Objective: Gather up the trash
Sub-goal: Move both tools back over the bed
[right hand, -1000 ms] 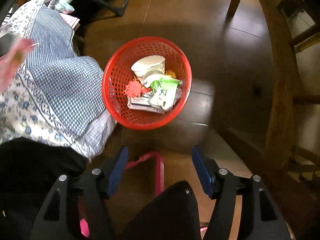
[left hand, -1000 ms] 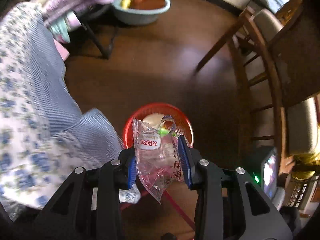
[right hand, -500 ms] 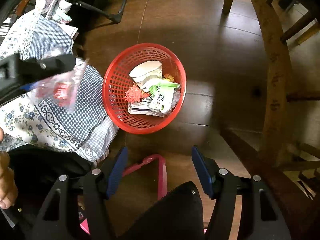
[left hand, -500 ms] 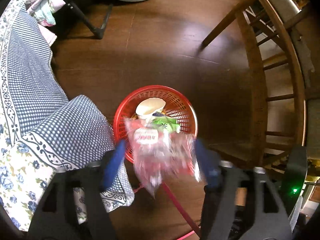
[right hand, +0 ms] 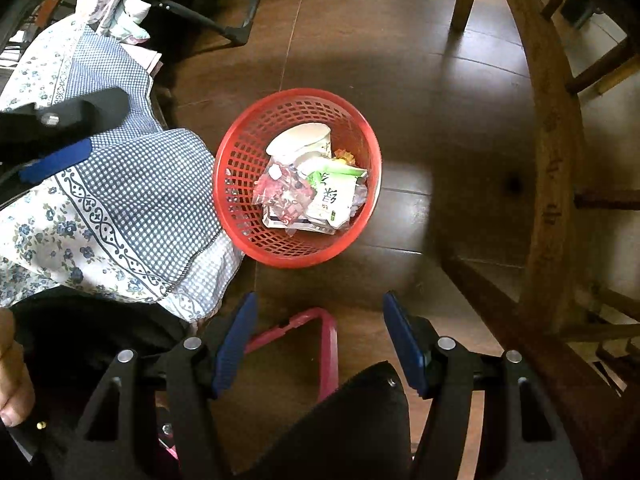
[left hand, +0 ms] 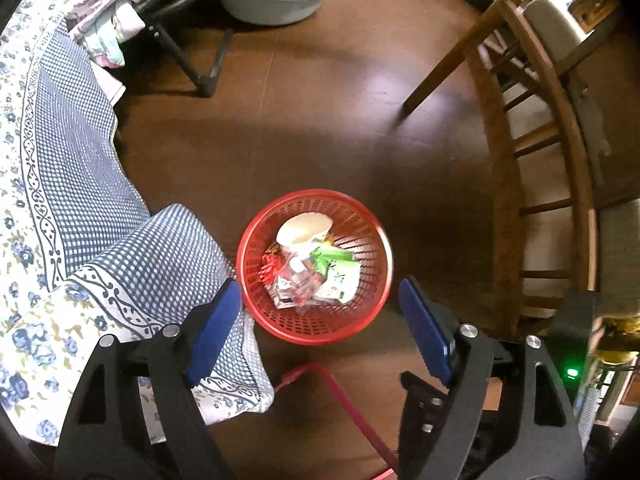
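1. The left tool (left hand: 320, 312) hangs released above the red basket (left hand: 372, 240), its jaws having just opened; the clear wrapper (left hand: 294, 280) it carried a second ago now lies inside among the other trash.
2. The right tool (right hand: 320, 344) waits open and empty.
3. Checked cloth (left hand: 160, 256) touches the basket's left rim; bare floor (left hand: 280, 140) opens beyond, with a wooden chair (left hand: 536, 160) at right.

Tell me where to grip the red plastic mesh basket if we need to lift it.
Take the red plastic mesh basket by its rim, from above, one finger inside the wall and one outside. It stands upright on the floor with the mouth open upward. The right-hand side of the rim looks best: the checked cloth crowds the left side.
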Motion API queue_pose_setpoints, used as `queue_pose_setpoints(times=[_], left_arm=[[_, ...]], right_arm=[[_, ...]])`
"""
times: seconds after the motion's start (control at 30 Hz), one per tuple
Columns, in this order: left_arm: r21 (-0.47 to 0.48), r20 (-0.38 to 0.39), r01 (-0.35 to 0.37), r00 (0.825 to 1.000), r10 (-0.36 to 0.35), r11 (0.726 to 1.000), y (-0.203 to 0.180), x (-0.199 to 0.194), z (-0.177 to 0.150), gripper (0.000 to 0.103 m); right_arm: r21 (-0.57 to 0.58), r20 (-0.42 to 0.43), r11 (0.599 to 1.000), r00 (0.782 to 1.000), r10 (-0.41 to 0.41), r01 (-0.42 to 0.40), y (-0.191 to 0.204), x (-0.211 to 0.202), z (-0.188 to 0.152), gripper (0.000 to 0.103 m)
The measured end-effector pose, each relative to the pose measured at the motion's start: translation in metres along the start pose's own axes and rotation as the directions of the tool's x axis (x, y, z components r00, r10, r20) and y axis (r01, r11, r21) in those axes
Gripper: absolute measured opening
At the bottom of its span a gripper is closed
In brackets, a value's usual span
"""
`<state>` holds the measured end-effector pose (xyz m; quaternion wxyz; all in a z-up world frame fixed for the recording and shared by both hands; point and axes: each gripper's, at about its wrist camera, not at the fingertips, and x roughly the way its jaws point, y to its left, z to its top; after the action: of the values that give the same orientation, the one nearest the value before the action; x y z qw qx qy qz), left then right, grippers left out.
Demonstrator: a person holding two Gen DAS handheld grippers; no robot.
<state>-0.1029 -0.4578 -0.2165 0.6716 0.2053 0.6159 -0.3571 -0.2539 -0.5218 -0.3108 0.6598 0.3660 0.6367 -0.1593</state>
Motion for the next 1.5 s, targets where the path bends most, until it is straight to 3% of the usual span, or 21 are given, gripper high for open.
queue_pose_setpoints(times=[0.2, 0.3, 0.4, 0.5, 0.63, 0.73, 0.8, 0.9, 1.07, 1.17, 1.23, 1.3, 1.43, 1.5], left_arm=[[0.006, 0.145, 0.012, 0.989, -0.013, 1.0, -0.002, -0.056, -0.005, 0.079], [-0.007, 0.256, 0.014, 0.967, -0.011, 1.0, 0.004, -0.103, -0.009, 0.083], [-0.055, 0.379, 0.011, 0.925, 0.011, 0.998, 0.026, -0.152, -0.014, 0.09], [-0.13, 0.462, 0.018, 0.886, 0.044, 0.991, 0.064, -0.196, -0.019, 0.091], [-0.266, 0.537, -0.048, 0.822, 0.189, 0.963, 0.13, -0.245, -0.033, 0.096], [-0.391, 0.548, -0.121, 0.766, 0.336, 0.913, 0.192, -0.278, -0.05, 0.096], [-0.456, 0.539, -0.136, 0.744, 0.395, 0.879, 0.227, -0.291, -0.059, 0.096], [-0.577, 0.504, -0.164, 0.7, 0.507, 0.8, 0.29, -0.314, -0.076, 0.096], [-0.701, 0.445, -0.165, 0.659, 0.606, 0.694, 0.374, -0.339, -0.088, 0.096], [-0.749, 0.393, -0.202, 0.631, 0.669, 0.631, 0.409, -0.343, -0.091, 0.096], [-0.774, 0.364, -0.207, 0.628, 0.688, 0.599, 0.432, -0.341, -0.098, 0.096], [-0.796, 0.351, -0.183, 0.637, 0.686, 0.577, 0.45, -0.337, -0.108, 0.096], [-0.848, 0.298, -0.127, 0.689, 0.661, 0.514, 0.488, -0.327, -0.128, 0.096], [-0.866, 0.295, -0.093, 0.697, 0.653, 0.491, 0.498, -0.328, -0.133, 0.096]], right_arm=[[-0.021, 0.002, 1.0, 1.0, -0.01, 0.01, 0.011, -0.007, 0.001, 0.067], [-0.034, 0.026, 0.999, 0.999, -0.023, 0.024, 0.021, -0.019, 0.002, 0.068], [-0.063, 0.115, 0.996, 0.991, -0.063, 0.07, 0.04, -0.044, 0.002, 0.069], [-0.151, 0.265, 0.98, 0.961, -0.083, 0.126, 0.077, -0.082, -0.002, 0.078], [-0.301, 0.419, 0.944, 0.908, 0.006, 0.133, 0.145, -0.133, -0.01, 0.089], [-0.375, 0.457, 0.921, 0.886, 0.083, 0.108, 0.195, -0.16, -0.007, 0.089], [-0.416, 0.469, 0.906, 0.872, 0.143, 0.075, 0.228, -0.176, -0.005, 0.089], [-0.494, 0.472, 0.868, 0.852, 0.227, 0.042, 0.291, -0.195, -0.004, 0.091], [-0.619, 0.443, 0.785, 0.841, 0.311, 0.036, 0.399, -0.202, 0.002, 0.093], [-0.661, 0.426, 0.75, 0.836, 0.346, 0.026, 0.456, -0.193, 0.006, 0.093], [-0.668, 0.416, 0.744, 0.835, 0.359, 0.013, 0.484, -0.183, 0.008, 0.093], [-0.675, 0.41, 0.738, 0.836, 0.365, 0.009, 0.514, -0.171, 0.017, 0.093], [-0.682, 0.428, 0.729, 0.839, 0.335, 0.056, 0.574, -0.148, 0.038, 0.093], [-0.661, 0.437, 0.748, 0.841, 0.318, 0.061, 0.594, -0.136, 0.058, 0.093]])
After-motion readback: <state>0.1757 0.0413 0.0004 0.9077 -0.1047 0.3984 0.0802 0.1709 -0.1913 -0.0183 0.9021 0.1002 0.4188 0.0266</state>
